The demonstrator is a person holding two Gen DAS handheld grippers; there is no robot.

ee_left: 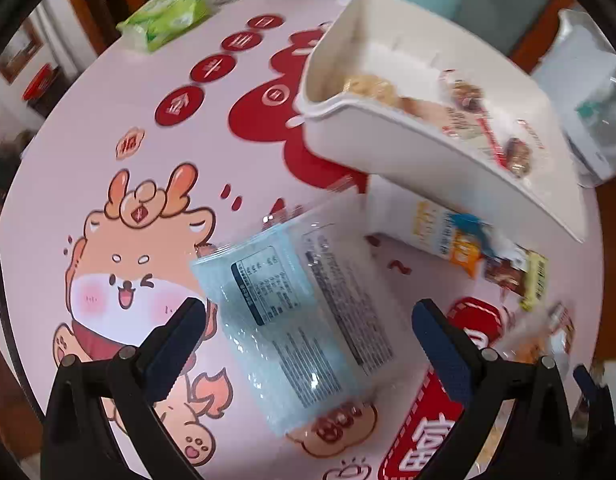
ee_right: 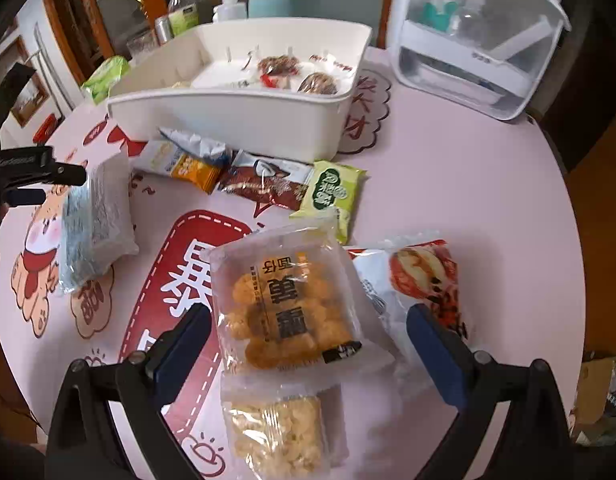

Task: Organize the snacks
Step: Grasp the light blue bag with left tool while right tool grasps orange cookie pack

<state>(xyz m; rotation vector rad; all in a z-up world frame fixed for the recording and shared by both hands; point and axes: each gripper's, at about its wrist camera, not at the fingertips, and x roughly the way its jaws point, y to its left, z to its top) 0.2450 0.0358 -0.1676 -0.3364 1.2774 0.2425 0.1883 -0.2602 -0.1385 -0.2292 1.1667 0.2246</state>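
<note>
Left gripper [ee_left: 308,332] stands spread apart around a pale-blue plastic snack packet [ee_left: 303,320] on the pink printed tabletop [ee_left: 155,208]. Right gripper [ee_right: 308,340], likewise apart, brackets a clear packet of orange puffs [ee_right: 285,304].

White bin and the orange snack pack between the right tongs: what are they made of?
White bin: looks like rigid moulded plastic, smooth with a slight sheen, rolled rim. Orange snack pack: clear thin plastic film, glossy and crinkled, contents showing through, probably a heat-sealed wrapper.
</note>
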